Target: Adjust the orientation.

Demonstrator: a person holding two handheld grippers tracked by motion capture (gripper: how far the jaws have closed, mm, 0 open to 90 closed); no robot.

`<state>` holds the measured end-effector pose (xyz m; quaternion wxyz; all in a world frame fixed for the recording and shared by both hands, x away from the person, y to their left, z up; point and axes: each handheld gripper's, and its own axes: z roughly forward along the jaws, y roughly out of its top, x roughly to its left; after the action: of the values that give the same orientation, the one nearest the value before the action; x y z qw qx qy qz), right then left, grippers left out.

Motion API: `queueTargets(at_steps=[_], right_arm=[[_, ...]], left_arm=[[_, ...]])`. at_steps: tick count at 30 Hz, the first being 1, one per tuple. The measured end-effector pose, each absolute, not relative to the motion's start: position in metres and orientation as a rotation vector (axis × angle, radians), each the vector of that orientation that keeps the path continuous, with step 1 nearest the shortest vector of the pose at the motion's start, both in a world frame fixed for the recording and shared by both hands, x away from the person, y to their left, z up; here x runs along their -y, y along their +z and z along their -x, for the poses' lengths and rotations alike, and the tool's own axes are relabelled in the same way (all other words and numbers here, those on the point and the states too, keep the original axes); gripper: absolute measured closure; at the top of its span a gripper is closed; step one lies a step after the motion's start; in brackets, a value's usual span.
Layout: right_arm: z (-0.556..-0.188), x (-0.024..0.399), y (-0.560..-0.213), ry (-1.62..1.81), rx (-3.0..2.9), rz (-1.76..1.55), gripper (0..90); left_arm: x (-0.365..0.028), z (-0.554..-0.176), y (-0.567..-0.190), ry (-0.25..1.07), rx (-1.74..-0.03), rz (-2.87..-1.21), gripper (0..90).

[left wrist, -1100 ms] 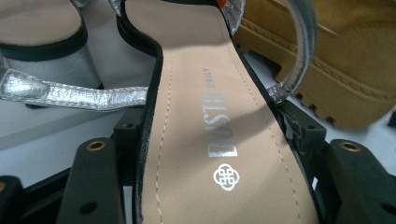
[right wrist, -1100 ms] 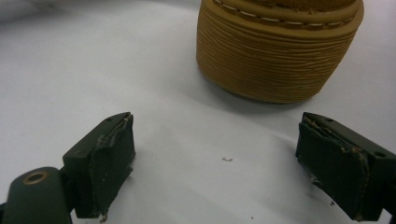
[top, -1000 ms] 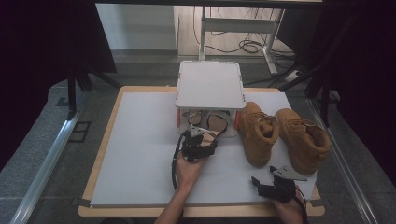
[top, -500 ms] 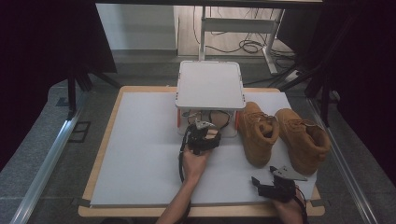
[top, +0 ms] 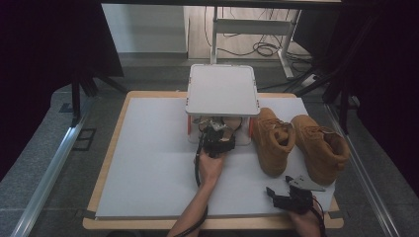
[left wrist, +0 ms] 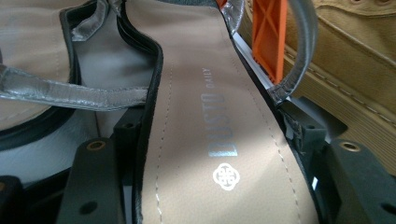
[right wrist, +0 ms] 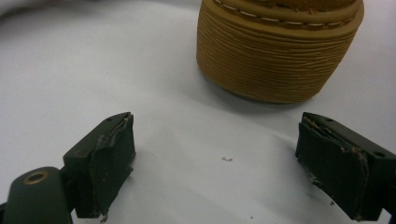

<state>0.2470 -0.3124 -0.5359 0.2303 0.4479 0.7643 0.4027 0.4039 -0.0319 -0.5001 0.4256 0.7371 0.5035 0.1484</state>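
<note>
A sandal (left wrist: 205, 107) with a tan insole and silver straps lies under a small white rack (top: 222, 91). My left gripper (top: 216, 134) reaches in at the rack's front. Its jaws press the sandal's heel from both sides (left wrist: 212, 135), so it is shut on the sandal. A second sandal (left wrist: 28, 28) lies beside it. Two tan boots (top: 274, 140) (top: 321, 148) stand right of the rack. My right gripper (top: 279, 187) rests open near the table's front right. Its jaws (right wrist: 215, 140) hold nothing, and a boot's heel (right wrist: 280, 51) is just ahead of them.
The rack has orange legs (left wrist: 268, 37), and a boot's sole (left wrist: 355, 56) is close on its right. The white table mat (top: 148, 163) spreads wide to the left. Cables and a desk frame (top: 257, 29) lie on the floor beyond the table.
My left gripper has moved forward to the rack and now has the sandal's heel between its jaws. The right gripper has stayed put.
</note>
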Motion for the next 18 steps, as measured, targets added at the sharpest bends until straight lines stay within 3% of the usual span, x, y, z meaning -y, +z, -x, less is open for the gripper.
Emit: queueTargets(at_steps=[18], right_arm=[[-0.247,0.312,-0.536,1.11,-2.103,-1.232,11.7]], left_arm=[[0.046,-0.426,-0.508,0.427,-1.289,-1.874,38.5]])
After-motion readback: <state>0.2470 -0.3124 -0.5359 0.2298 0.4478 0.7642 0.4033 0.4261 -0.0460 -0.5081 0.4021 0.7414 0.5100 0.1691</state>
